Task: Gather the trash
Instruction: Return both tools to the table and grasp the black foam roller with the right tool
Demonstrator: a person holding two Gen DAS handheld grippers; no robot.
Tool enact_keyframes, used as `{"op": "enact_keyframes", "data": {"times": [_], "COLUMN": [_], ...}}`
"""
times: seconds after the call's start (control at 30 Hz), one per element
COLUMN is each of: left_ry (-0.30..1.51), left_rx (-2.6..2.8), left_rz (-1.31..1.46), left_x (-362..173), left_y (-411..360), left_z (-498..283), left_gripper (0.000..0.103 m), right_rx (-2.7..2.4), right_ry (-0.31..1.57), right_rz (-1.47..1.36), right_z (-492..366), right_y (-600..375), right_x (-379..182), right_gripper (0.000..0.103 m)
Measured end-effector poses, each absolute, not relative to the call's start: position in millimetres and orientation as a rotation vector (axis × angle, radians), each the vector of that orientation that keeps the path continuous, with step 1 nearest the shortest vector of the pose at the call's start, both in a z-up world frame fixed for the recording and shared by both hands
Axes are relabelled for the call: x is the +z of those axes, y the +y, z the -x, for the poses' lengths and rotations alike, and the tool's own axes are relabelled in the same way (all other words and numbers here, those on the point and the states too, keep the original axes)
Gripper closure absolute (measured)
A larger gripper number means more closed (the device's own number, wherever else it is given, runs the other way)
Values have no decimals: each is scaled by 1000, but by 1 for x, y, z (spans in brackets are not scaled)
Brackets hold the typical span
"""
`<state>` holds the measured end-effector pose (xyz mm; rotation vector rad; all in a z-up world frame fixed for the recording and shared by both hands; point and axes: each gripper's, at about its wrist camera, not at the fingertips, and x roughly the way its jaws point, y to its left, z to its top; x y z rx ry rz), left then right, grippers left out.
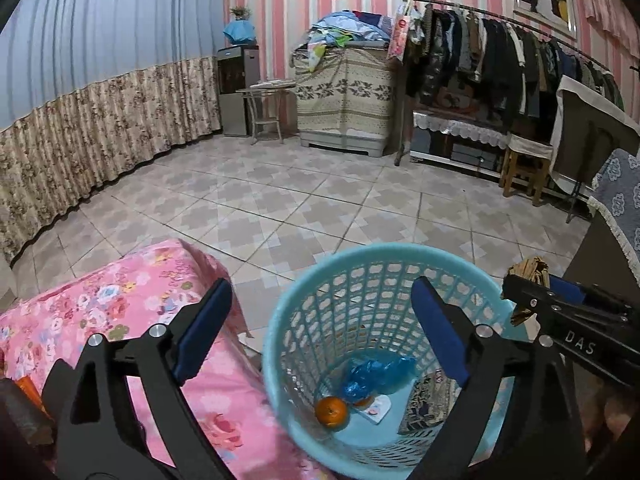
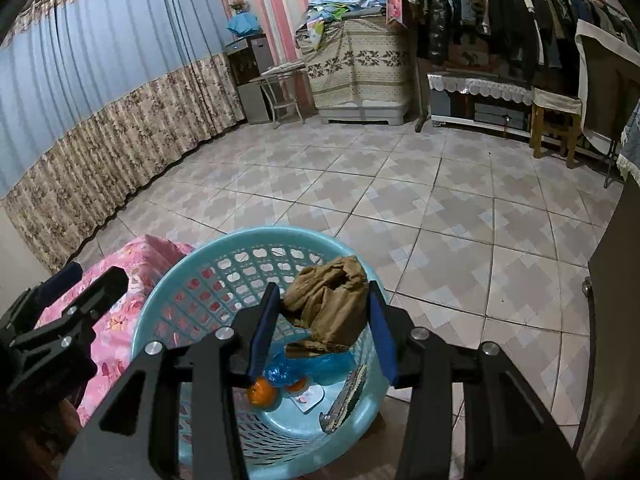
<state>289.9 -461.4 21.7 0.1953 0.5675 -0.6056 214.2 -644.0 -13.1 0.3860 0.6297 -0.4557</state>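
Right gripper (image 2: pixel 322 316): nearest the lens in the right wrist view; its two blue-padded fingers are closed part-way onto a crumpled brown paper bag (image 2: pixel 330 304), which hangs between them, clear of everything below.
Left gripper (image 1: pixel 320 332): jaws spread wide with nothing between them, held over the near left side of the basket; in the right wrist view it shows at the far left.
Basket (image 1: pixel 280 320): light blue plastic with a lattice wall, standing on the floor directly below and slightly ahead of the right gripper; its open mouth faces up.
Bed cover (image 1: pixel 120 304): pink and flowered, to the left of the left gripper, touching or just beside the basket wall; I cannot tell which.
Relation that matters: the bag sits above the far half of the basket mouth, well inside the rim, so a drop looks likely to land inside.
Nearer hand: the right one, since it already carries the bag; the left has no load.
Blue plastic bag (image 1: pixel 376 376): crumpled on the basket floor, under the held bag.
Patterned wrapper (image 2: pixel 344 400): long and flat, leaning against the basket's right inner wall.
Orange (image 1: pixel 331 411): on the basket floor, beside the blue plastic bag.
Step in hand, as I judge it: releasing the paper bag into the basket.
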Motion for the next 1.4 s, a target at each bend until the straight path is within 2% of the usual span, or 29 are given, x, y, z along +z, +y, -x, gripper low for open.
{"op": "enact_keyframes", "data": {"times": [0.43, 0.47, 0.53, 0.67, 0.73, 1.03, 1.4], "left_ry": [582, 582, 581, 575, 573, 580, 600], "left_rx": [-523, -519, -506, -491, -482, -420, -283], "left_rz": [-155, -155, -152, -146, -147, -112, -69], "left_x": [25, 26, 27, 29, 30, 34, 34], "left_y": [-422, -422, -416, -405, -400, -346, -216], "left_z": [-306, -307, -308, -308, -306, -295, -265], "left_gripper": [9, 8, 7, 7, 6, 5, 5], "right_rx": [-418, -421, -424, -440, -458, -450, -311], "right_ry": [625, 624, 615, 595, 584, 566, 518], "right_rz": [-307, -300, -292, -271, -257, -229, -105], "right_z": [-231, -232, -232, -231, -229, -236, -254], "right_y": [-612, -610, -610, -605, -603, -583, -487], "right_x": [-8, -7, -4, 2, 5, 20, 37], "right_gripper": [56, 53, 33, 24, 14, 11, 11]}}
